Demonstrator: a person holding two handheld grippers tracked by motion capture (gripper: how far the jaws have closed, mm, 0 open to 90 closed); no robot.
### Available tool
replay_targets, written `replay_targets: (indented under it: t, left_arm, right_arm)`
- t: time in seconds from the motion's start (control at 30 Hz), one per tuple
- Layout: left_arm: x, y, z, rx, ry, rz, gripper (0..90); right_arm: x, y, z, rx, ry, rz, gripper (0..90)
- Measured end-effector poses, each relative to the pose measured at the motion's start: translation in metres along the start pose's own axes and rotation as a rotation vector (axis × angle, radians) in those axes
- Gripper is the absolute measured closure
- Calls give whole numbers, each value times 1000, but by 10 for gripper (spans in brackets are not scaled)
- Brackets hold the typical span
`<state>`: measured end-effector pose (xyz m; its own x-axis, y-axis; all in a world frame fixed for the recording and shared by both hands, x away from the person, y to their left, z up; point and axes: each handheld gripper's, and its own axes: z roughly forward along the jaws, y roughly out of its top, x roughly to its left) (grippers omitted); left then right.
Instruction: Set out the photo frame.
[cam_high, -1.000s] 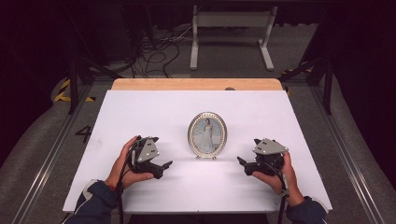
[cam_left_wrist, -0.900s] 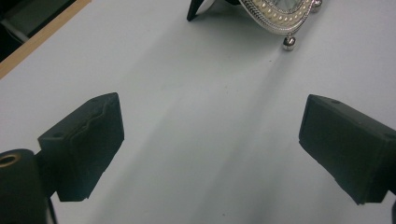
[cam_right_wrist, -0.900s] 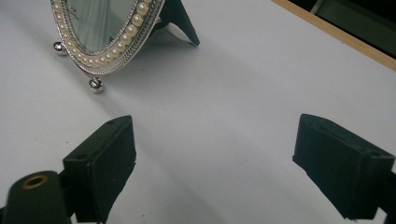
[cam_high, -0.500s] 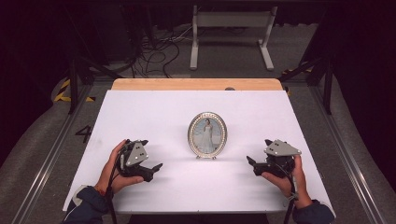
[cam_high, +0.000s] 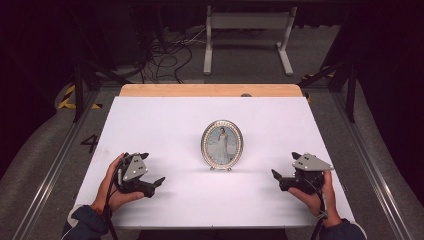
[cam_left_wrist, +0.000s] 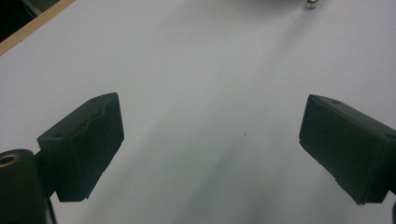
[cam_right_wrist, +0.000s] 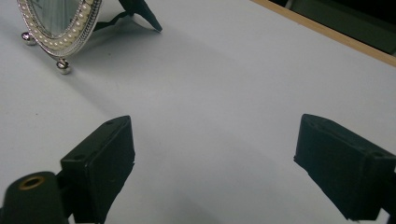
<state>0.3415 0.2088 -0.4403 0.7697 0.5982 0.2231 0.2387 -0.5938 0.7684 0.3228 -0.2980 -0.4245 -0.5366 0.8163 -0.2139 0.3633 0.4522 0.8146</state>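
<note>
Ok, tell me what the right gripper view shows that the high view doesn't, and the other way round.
Right gripper view alone: the black prop stand behind the oval picture frame, the pearl beading on its rim, its ball feet, and the right gripper jaws wide apart seen close up.

High view alone: the whole frame upright with its portrait, the left gripper held in the left hand, both forearms, the floor cables.

Both: the frame, the white table, its wooden far edge, the open right gripper.
</note>
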Motion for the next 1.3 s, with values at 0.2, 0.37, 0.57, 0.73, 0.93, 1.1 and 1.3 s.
replay_targets:
  t: [0.2,0.37,0.57,0.73,0.93,1.1,1.3]
  left_arm:
    - [5,-10,-10,0,20,-25,71]
    - [11,-25,-20,3,41,-63,71]
    - [19,-42,-29,2,74,-111,71]
    - [22,-54,-40,-22,95,-169,76]
    - [24,-69,-49,-30,95,-216,75]
    - [23,-69,-48,-26,95,-202,75]
    - [18,-63,-45,-23,92,-175,76]
  right_arm:
    - [-4,-7,-6,2,-9,10,119]
    - [-9,-13,-11,2,-22,22,117]
    - [-16,-22,-18,3,-39,44,117]
    - [-20,-28,-24,18,-70,35,113]
    - [-26,-40,-32,20,-77,78,113]
    - [-26,-48,-28,29,-69,91,113]
    - [-26,-48,-29,14,-71,86,113]
